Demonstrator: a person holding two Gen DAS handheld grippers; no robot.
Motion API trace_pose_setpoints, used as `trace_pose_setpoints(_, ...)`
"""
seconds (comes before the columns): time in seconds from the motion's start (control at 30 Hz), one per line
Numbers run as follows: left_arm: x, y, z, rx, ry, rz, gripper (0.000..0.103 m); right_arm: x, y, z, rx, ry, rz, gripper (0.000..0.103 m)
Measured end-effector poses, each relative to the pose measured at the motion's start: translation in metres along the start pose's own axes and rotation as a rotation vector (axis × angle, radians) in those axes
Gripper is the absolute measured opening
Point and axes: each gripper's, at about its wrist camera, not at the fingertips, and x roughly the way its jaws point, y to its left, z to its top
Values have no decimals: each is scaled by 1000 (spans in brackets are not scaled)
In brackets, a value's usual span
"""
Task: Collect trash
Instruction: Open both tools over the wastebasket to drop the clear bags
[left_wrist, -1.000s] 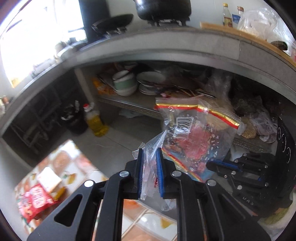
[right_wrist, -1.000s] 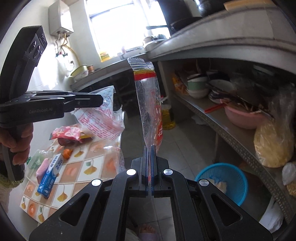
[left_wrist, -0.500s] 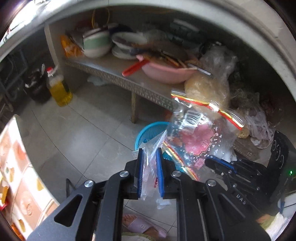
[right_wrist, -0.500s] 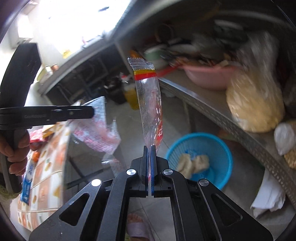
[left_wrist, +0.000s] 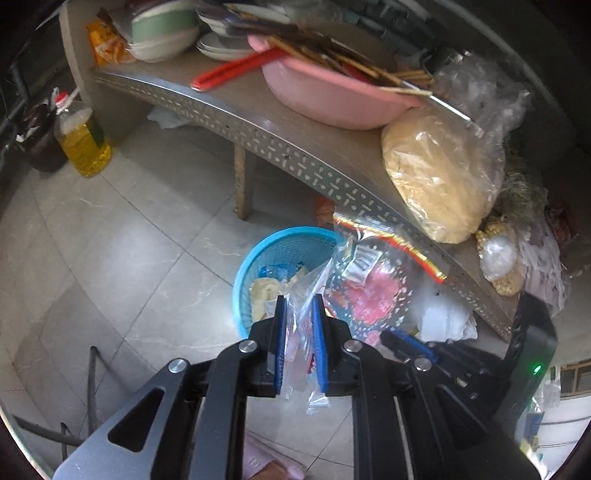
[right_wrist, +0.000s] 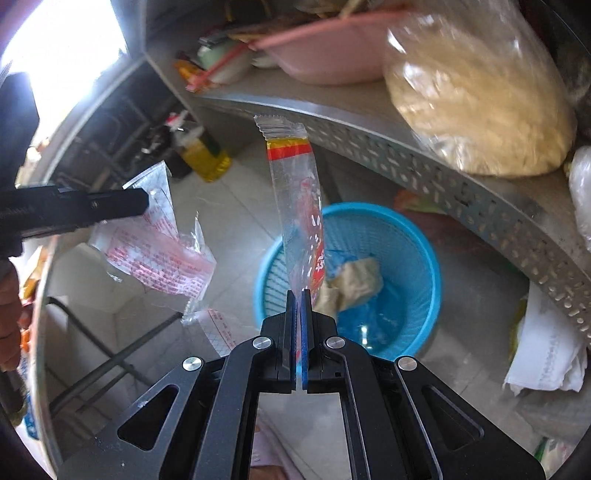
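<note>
My left gripper is shut on a crumpled clear wrapper with red print. In the right wrist view the left gripper comes in from the left, and the crumpled wrapper hangs below its tip. My right gripper is shut on a long clear bag with a red and yellow band, which stands up from the jaws. The left wrist view shows the right gripper with that banded bag beside mine. A blue basket holding crumpled trash stands on the floor below both.
A perforated metal shelf just above the basket carries a pink basin and a bag of pale noodles. An oil bottle stands on the tiled floor at left. White paper lies right of the basket. A table leg runs at lower left.
Both grippers have sunk and tipped downward, away from the patterned table and the counter. The blue basket has come into view and now sits under them. Both grips are unchanged.
</note>
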Motion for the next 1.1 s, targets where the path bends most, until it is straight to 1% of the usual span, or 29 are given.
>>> trace_pose_setpoints(0.1, 18, -5, 12, -10, 4, -23, 14, 17, -8, -2, 19, 31, -30, 1)
trace_pose_setpoints(0.13, 26, -6, 16, -12, 14, -34, 17, 26, -12, -3, 23, 51, -31, 4)
trace_pose_setpoints(0.2, 37, -10, 20, -9, 34, -49, 26, 42, -19, -4, 23, 80, -56, 7)
trace_pose_setpoints(0.23, 43, -11, 21, -6, 52, -44, 35, 51, -22, -6, 22, 93, -71, 15)
trace_pose_setpoints(0.27, 46, -13, 21, -6, 63, -36, 44, 54, -24, -9, 23, 96, -86, 20)
trace_pose_setpoints(0.3, 48, -13, 21, -8, 68, -35, 46, 58, -27, -12, 24, 98, -112, 27)
trace_pose_setpoints(0.33, 47, -13, 20, -12, 67, -40, 47, 59, -31, -15, 32, 100, -136, 30)
trace_pose_setpoints(0.4, 42, -13, 18, -18, 55, -64, 50, 54, -37, -20, 58, 98, -133, 31)
trace_pose_setpoints(0.53, 24, -11, 13, -7, 28, -56, 50, 44, -41, -30, 55, 82, -150, 33)
trace_pose_setpoints(0.63, 0, -11, 9, 9, -1, -40, 50, 29, -41, -34, 46, 62, -160, 33)
trace_pose_setpoints(0.7, -19, -12, 5, 33, -20, -25, 50, 23, -43, -30, 49, 45, -153, 33)
trace_pose_setpoints(0.77, -44, -14, -3, 63, -44, -5, 54, 14, -39, -30, 47, 24, -143, 34)
trace_pose_setpoints(0.83, -76, -16, -14, 95, -90, 6, 59, 0, -28, -30, 35, -3, -125, 41)
trace_pose_setpoints(0.9, -105, -17, -28, 121, -126, 21, 63, -16, -17, -34, 12, -24, -107, 44)
trace_pose_setpoints(0.97, -134, -18, -45, 141, -161, 37, 69, -32, -4, -36, -22, -46, -87, 50)
trace_pose_setpoints(1.0, -143, -17, -51, 144, -172, 40, 71, -39, 4, -37, -41, -57, -79, 54)
trace_pose_setpoints(1.03, -160, -14, -64, 142, -191, 44, 73, -49, 14, -38, -67, -67, -73, 56)
trace_pose_setpoints(1.1, -179, -9, -82, 133, -201, 65, 73, -68, 28, -39, -108, -79, -65, 59)
